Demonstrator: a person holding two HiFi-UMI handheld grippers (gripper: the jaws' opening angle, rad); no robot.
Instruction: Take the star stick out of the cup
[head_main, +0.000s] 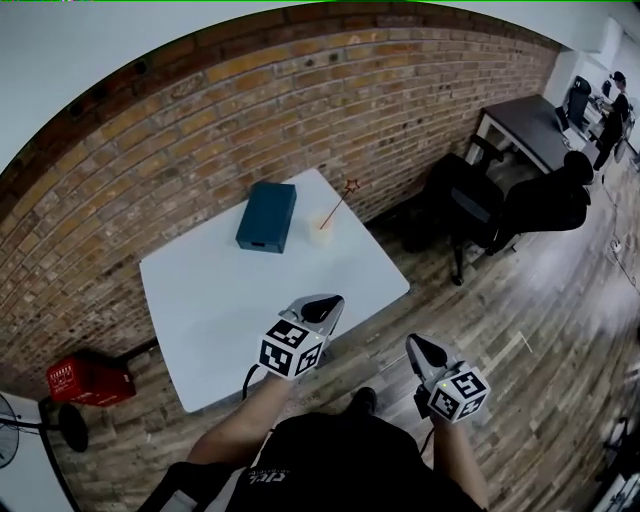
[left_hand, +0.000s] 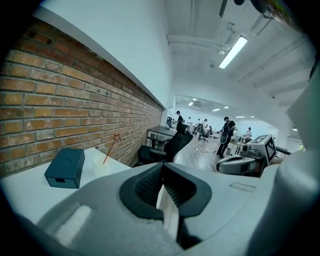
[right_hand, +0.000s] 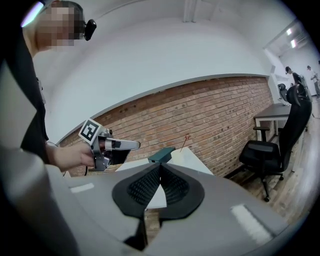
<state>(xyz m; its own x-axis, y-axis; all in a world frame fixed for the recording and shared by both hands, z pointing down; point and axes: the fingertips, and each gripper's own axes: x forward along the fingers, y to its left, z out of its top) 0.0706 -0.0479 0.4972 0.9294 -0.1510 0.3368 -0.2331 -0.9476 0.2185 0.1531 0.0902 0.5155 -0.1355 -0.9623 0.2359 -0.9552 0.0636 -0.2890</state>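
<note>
A thin red stick with a star (head_main: 351, 186) on top leans out of a small pale cup (head_main: 320, 232) at the far side of the white table (head_main: 230, 300). The same star stick (left_hand: 111, 149) shows small in the left gripper view and tiny (right_hand: 186, 139) in the right gripper view. My left gripper (head_main: 325, 306) hangs over the table's near edge, shut and empty, well short of the cup. The right gripper (head_main: 416, 347) is off the table's near right corner, above the floor, jaws together with nothing in them.
A dark teal box (head_main: 267, 215) lies just left of the cup. A brick wall (head_main: 300, 90) runs behind the table. Black office chairs (head_main: 470, 200) and a dark desk (head_main: 530, 125) stand to the right. A red crate (head_main: 88, 380) sits on the floor at left.
</note>
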